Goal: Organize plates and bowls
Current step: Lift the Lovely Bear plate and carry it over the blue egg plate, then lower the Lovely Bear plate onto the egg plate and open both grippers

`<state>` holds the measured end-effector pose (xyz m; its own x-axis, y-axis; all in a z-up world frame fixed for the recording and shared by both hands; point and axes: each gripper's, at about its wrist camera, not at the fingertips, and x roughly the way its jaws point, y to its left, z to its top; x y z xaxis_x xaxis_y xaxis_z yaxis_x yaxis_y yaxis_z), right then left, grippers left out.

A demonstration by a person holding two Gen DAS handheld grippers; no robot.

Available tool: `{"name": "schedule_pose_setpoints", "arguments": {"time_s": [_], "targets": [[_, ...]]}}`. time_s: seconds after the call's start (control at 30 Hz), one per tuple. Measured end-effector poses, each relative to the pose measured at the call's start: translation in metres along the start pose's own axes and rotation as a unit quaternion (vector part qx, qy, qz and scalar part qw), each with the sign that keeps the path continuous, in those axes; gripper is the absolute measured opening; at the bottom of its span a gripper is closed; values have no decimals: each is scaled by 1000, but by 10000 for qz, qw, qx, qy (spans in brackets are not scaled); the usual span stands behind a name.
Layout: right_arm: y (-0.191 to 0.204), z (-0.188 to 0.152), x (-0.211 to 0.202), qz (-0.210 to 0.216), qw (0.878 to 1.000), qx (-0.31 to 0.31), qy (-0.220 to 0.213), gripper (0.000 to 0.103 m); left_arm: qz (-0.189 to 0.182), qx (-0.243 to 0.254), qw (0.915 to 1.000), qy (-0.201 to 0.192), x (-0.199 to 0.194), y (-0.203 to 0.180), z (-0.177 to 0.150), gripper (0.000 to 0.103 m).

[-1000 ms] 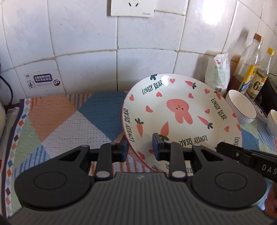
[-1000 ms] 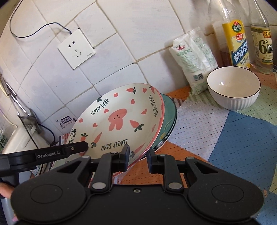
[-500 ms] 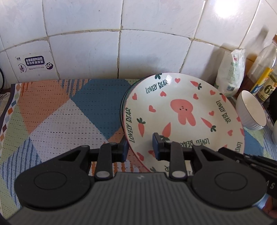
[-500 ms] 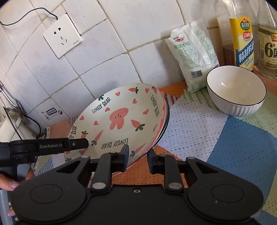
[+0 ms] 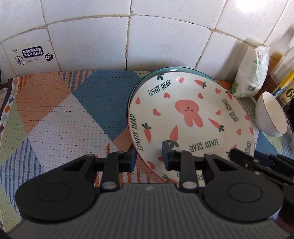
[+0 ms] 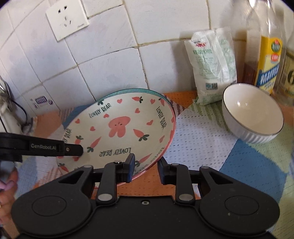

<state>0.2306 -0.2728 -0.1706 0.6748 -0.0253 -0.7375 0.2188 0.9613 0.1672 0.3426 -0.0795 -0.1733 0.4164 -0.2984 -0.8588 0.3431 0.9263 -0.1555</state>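
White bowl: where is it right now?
The white bowl sits on the mat, right of the rabbit plate, just in front of the white bag and bottles.

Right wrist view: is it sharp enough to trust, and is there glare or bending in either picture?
Right wrist view: centre sharp, bunny plate lettering readable; the bottles at the right edge and the left edge smear. Left wrist view: sun glare on the tiles upper right; fisheye curves the grout lines.

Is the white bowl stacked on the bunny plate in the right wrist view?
No, the white bowl sits on the mat to the right of the bunny plate, apart from it.
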Motion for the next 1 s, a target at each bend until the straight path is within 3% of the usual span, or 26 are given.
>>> {"name": "schedule_pose_setpoints", "arguments": {"time_s": [0.2,0.33,0.5,0.67,1.0], "targets": [[2,-2,5,-161,9997,-161,-104,32,53,-22,10000,-16,2,0,1,28],[-2,-8,5,-166,9989,-222,-387,32,75,-11,9998,-158,-1,-2,-8,27],[-16,-6,-23,17,9960,37,-890,33,181,177,9985,-488,-11,-11,-20,27],[-21,-9,-53,170,9927,-22,-1197,33,104,228,9973,-686,-39,-21,-31,27],[-6,-30,-99,508,9890,-535,-1286,34,63,267,9961,-837,-97,-38,-62,28]]}}
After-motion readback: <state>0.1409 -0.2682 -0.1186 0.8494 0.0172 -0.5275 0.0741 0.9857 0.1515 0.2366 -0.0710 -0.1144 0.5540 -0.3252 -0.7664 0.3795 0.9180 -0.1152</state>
